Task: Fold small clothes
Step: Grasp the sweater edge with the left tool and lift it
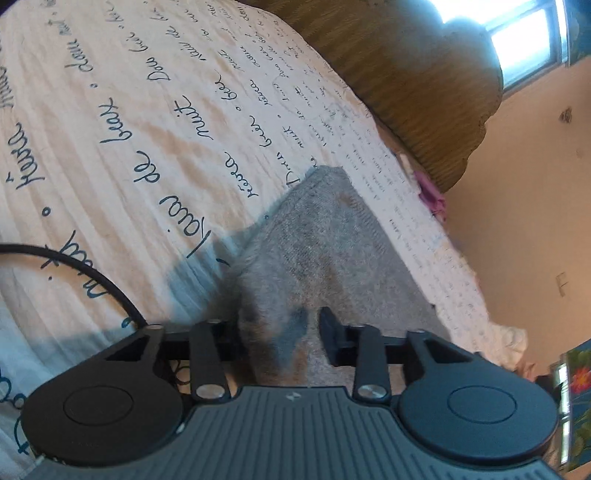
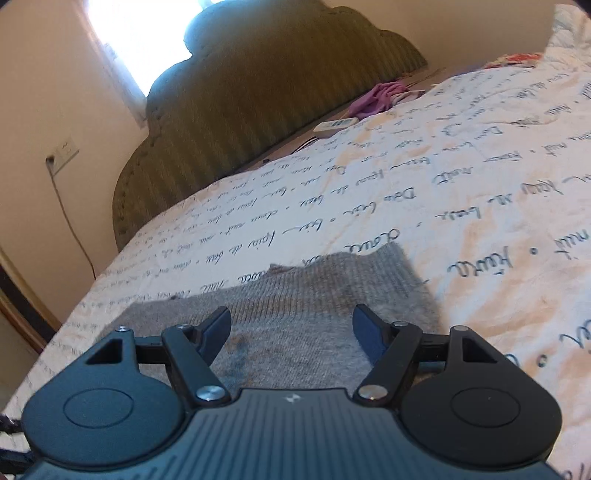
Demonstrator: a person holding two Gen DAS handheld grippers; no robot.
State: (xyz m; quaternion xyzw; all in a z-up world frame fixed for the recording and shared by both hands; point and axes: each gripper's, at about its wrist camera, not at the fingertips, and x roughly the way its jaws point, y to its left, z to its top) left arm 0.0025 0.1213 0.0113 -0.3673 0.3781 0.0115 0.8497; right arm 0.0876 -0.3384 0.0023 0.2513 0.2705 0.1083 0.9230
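A small grey knit garment (image 1: 328,240) lies on a white bedspread (image 1: 110,129) printed with dark handwriting. In the left wrist view a raised fold of it fills the gap between my left gripper (image 1: 280,328) fingers. The right finger (image 1: 330,336) shows; the left one is mostly hidden by the cloth. In the right wrist view the grey garment (image 2: 314,295) lies flat under my right gripper (image 2: 291,332), which is open and hovers just above it with nothing between its fingers.
An olive padded headboard (image 2: 240,122) stands at the far end of the bed. Purple cloth (image 2: 373,98) and a white remote (image 2: 334,126) lie near it. A black cable (image 1: 74,266) crosses the bedspread at left. A bright window (image 1: 517,33) is beyond.
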